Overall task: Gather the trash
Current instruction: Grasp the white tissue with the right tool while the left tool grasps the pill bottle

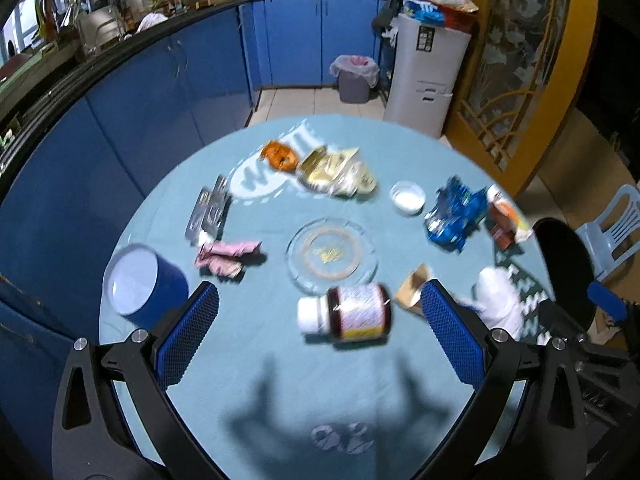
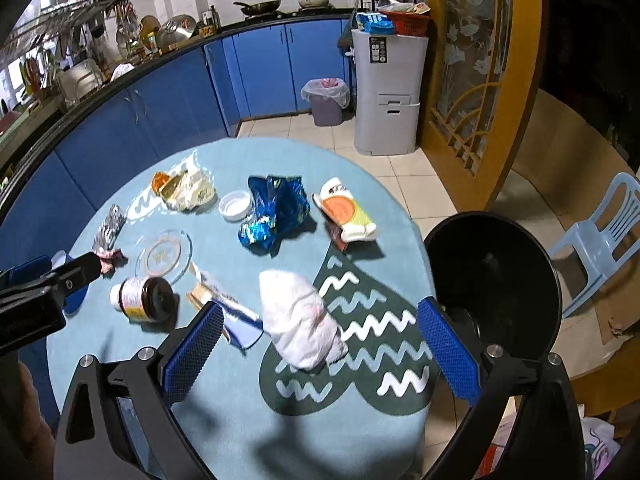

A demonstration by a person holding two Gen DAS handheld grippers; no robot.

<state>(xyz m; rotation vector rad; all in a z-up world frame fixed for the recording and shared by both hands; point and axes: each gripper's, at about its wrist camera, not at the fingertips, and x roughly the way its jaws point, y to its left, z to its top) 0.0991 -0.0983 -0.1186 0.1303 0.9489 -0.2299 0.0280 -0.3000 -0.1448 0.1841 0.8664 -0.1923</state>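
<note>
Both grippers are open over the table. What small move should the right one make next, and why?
Probably lower the right gripper onto the crumpled white tissue: it lies on the table between the open fingers, and the black bin stands just to its right.

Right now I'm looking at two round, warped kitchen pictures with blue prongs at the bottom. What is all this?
Those prongs are two hand-held grippers; a person carries one in each hand. Each picture comes from a wide-angle camera on one gripper, looking along its fingers. The left gripper is open above a pill bottle lying on its side. The right gripper is open above a crumpled white tissue. Neither holds anything. The round table also carries wrappers, a glass ashtray and a blue crumpled bag. A black bin stands beside the table.
</note>
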